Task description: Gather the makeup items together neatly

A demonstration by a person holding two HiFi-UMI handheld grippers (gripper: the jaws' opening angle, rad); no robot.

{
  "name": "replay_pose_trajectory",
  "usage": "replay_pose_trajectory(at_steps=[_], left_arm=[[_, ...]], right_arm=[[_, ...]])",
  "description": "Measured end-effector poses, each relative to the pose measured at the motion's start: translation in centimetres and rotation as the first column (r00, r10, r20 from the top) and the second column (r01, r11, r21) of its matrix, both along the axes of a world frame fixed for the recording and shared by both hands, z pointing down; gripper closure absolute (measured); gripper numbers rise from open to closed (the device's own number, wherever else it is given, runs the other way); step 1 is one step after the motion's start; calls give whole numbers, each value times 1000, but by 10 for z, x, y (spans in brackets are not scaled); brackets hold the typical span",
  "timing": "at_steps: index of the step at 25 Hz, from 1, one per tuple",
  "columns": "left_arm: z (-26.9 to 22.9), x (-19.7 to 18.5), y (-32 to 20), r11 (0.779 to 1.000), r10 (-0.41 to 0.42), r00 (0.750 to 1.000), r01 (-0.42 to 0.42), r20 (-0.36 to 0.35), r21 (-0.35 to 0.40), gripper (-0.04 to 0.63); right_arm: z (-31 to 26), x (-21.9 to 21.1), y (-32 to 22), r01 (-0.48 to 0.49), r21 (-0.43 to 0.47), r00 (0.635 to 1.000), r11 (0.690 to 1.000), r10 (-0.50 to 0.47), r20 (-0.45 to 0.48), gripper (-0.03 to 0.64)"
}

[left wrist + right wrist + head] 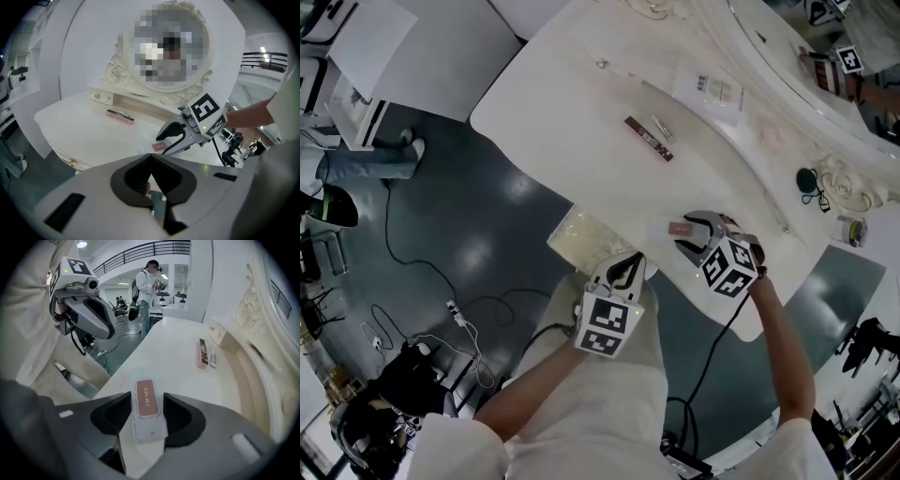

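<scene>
Palette [202,353] and tube [213,359] lie at 1 o'clock; my right gripper [149,395] clamps a pink card [146,405], left gripper [150,158] clenched empty. Head view alone shows a printed sheet [710,91].

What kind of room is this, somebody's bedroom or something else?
Probably a lab or studio staged as a bedroom corner: a white dressing table with an ornate mirror frame stands on a grey floor strewn with cables, and a person stands in the background.

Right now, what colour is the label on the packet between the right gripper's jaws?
Reddish-brown, on a white packet; clearest in the right gripper view.
</scene>
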State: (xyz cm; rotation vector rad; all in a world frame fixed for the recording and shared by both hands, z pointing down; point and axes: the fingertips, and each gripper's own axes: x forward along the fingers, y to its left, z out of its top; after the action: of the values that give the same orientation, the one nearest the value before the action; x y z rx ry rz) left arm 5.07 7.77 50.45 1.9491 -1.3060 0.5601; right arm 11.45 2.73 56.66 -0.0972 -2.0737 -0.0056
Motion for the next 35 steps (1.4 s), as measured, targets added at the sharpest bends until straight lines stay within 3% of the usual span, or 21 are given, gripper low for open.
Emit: replay_pose_trajectory(at_steps=[7,16,35], left_arm=[[-4,5,5,999,49,999,-49,2,8,586],[-7,19,6,990,141,990,-141,10,14,586],[0,60,-10,976,216,976,-216,16,6,586]], right_arm=[[-10,7,1,-167,24,986,986,167,22,411],[-19,45,-3,-334,60,942,941,334,12,411],[5,119,-16,-502,64,862,863,505,-42,411]])
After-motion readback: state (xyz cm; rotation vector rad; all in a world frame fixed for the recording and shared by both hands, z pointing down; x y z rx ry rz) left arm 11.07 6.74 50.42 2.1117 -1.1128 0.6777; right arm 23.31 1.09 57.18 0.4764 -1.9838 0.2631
